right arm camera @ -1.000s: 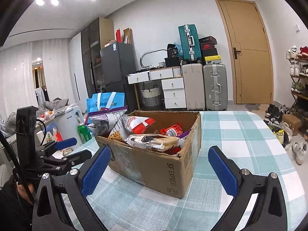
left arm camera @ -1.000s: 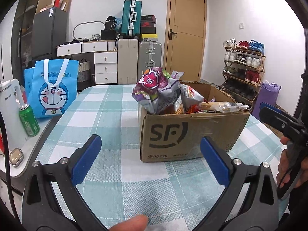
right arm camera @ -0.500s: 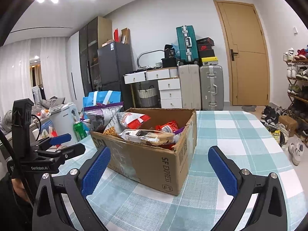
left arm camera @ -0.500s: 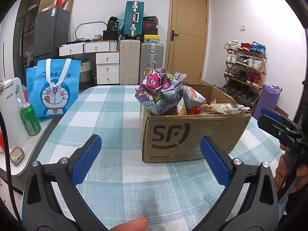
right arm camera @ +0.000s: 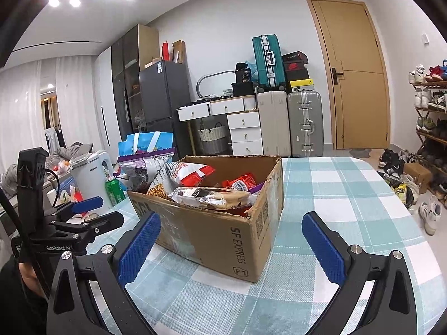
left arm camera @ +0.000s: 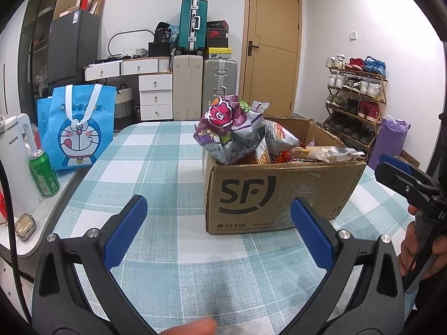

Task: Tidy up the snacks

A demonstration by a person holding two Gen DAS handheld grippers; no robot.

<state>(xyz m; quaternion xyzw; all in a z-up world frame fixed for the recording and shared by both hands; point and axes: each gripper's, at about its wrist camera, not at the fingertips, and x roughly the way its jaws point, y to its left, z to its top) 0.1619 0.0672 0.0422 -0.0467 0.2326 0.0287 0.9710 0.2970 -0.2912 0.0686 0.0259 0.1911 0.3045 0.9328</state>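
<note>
Crinkly snack bags [left arm camera: 234,131] fill creased cardboard box [left arm camera: 279,195].

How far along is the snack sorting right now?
Barely begun. Nothing looks sorted: the crinkly snack packets all sit heaped in the brown cardboard box on the teal checked tablecloth. Nothing is in hand; the left claw and right claw are open and empty. All sorting remains.

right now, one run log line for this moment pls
stage: approach | left tongs: open, empty | right tongs: open, empty | cardboard box: full of snacks, on table
</note>
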